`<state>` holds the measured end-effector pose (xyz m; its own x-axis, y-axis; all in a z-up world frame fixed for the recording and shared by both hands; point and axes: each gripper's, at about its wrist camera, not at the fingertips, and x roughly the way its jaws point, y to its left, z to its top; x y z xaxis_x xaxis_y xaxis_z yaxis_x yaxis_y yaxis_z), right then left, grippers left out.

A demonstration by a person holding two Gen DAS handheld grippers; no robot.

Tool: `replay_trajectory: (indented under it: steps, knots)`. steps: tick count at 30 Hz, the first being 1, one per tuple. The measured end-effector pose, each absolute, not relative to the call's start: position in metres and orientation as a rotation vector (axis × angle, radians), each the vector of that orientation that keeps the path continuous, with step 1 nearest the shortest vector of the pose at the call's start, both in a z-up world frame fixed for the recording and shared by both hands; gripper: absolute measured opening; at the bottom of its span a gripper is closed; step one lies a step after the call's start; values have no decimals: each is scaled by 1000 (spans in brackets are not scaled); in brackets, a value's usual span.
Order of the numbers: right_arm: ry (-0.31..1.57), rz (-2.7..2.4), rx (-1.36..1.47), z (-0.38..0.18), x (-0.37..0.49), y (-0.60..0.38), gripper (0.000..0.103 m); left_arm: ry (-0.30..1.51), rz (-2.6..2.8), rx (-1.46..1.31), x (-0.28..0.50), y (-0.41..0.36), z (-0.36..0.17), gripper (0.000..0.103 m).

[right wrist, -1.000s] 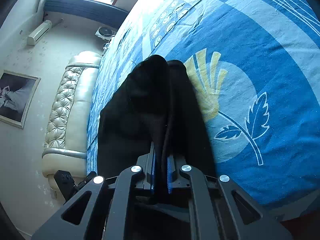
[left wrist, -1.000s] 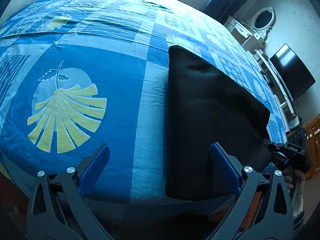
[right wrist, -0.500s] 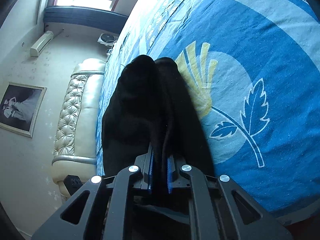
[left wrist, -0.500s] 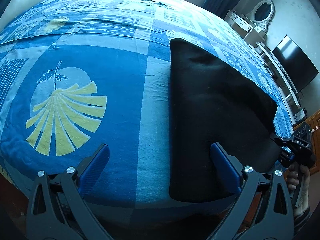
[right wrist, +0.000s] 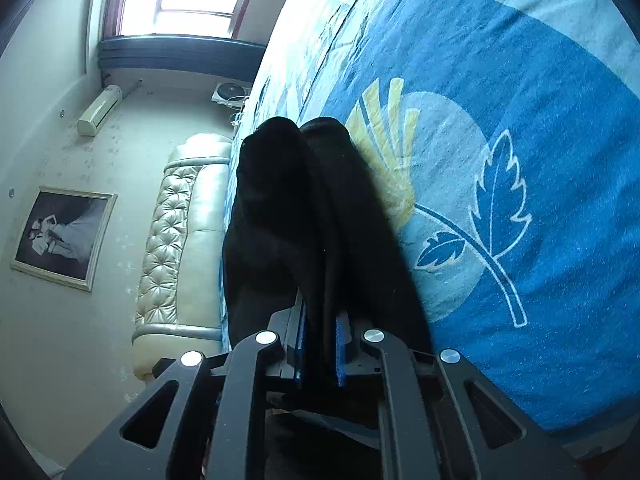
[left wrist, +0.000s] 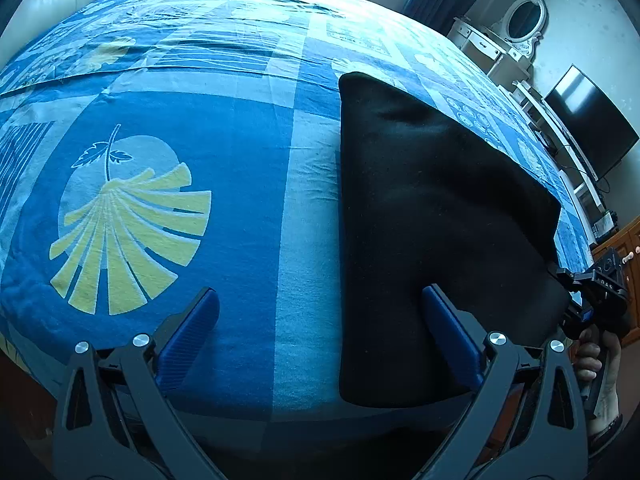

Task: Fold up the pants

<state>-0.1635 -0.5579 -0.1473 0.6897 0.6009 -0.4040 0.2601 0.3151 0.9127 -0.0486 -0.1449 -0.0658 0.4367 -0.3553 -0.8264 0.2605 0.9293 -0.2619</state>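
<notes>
Pants (left wrist: pixel 432 216), black and folded into a long slab, lie on the blue patterned bedspread (left wrist: pixel 240 184) ahead of the left tongs (left wrist: pixel 320 300), reaching from the near edge of the bed away toward the far side. Bedspread fills most of both views; a yellow fan-and-leaf print (left wrist: pixel 128 236) sits ahead of the left tongs' left finger, well apart from the cloth. Left tongs hang released, blue fingers (left wrist: pixel 188 332) spread wide with nothing between them; the right finger overlaps the near part of the slab in view, contact uncertain. Right tongs (right wrist: pixel 319 350) are clenched on a bunched edge of the pants (right wrist: pixel 304 208), dark cloth rising straight out from between the blue pads (right wrist: pixel 340 352) and blocking the centre of that view. From the left camera, the right tongs (left wrist: pixel 580 300) sit at the slab's right side, gripping its edge there. Beyond them to the right stands a dark television (left wrist: pixel 592 128). Left of the right tongs, a cream tufted headboard (right wrist: pixel 176 240) and a framed picture (right wrist: pixel 64 236) on the wall.
</notes>
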Motion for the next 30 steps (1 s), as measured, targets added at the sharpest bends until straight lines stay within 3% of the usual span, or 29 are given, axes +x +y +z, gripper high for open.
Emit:
replay_trajectory:
  steps: [4, 6, 8, 13, 22, 30]
  knots:
    - [817, 262, 1287, -147, -175, -566, 21, 1051, -380, -73, -48, -147, -64, 101]
    - [806, 266, 1287, -143, -183, -571, 33, 1048, -380, -56, -47, -148, -63, 101]
    - [798, 260, 1284, -135, -192, -574, 51, 1049, -381, -46, -47, -148, -64, 101]
    - [810, 195, 1203, -111, -209, -580, 67, 1029, -404, -91, -52, -137, -51, 101]
    - [876, 168, 1129, -113, -211, -569, 70, 1086, -585, -317, -59, -126, -57, 100]
    - [886, 177, 1139, -121, -202, -558, 73, 1137, -683, -320, -57, -153, -71, 100]
